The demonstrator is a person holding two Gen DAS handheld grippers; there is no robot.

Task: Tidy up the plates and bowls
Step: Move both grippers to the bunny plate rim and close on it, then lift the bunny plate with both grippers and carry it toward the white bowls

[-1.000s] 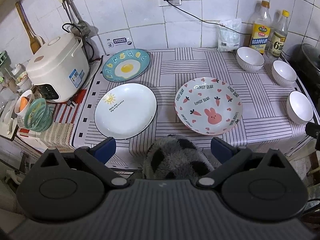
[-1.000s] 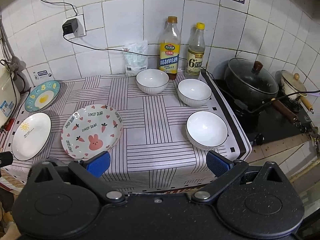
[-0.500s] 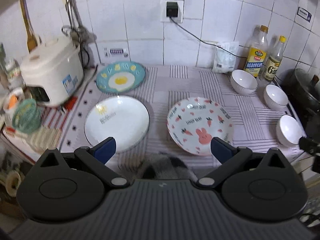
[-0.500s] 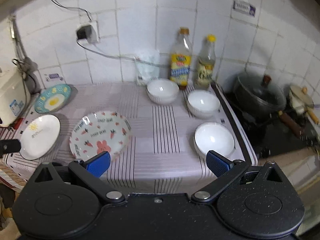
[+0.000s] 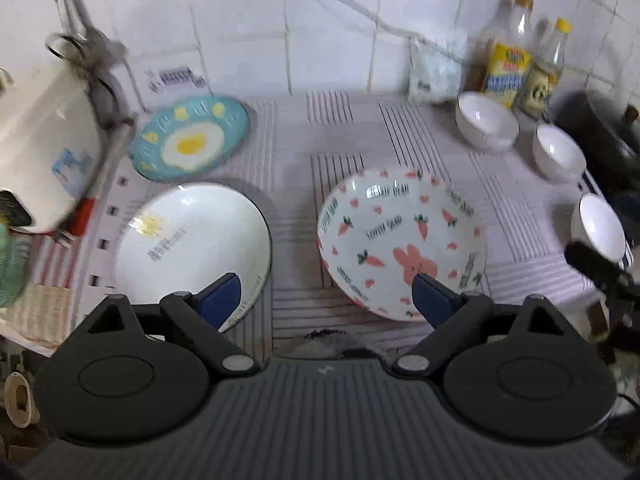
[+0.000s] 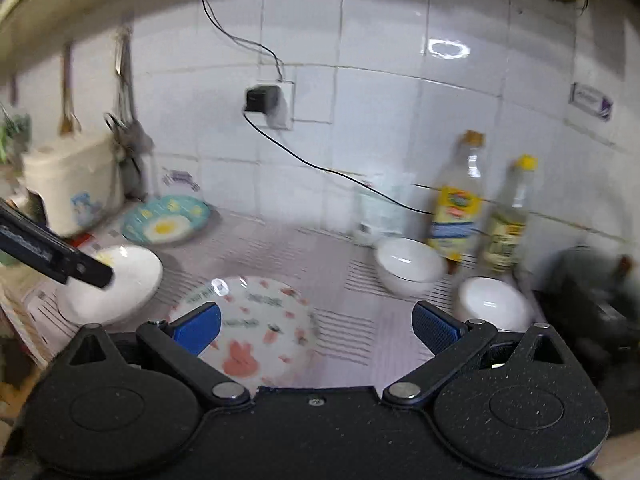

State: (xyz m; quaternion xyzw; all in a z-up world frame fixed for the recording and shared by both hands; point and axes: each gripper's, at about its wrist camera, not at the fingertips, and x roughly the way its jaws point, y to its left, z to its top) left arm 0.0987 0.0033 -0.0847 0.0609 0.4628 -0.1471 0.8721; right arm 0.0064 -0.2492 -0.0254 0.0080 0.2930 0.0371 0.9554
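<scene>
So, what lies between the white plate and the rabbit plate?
Nothing: in the left wrist view only bare striped cloth separates the white plate from the rabbit plate.

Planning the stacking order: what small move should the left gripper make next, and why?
Probably ease the open left gripper forward and left to the white sun-print plate, whose near rim lies by its left finger; nothing is held yet.

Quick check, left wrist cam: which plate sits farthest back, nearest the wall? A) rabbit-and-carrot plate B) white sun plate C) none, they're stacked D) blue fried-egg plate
D. The blue fried-egg plate lies behind the white sun plate and further back than the rabbit-and-carrot plate; all three lie separately on the striped cloth.
</scene>
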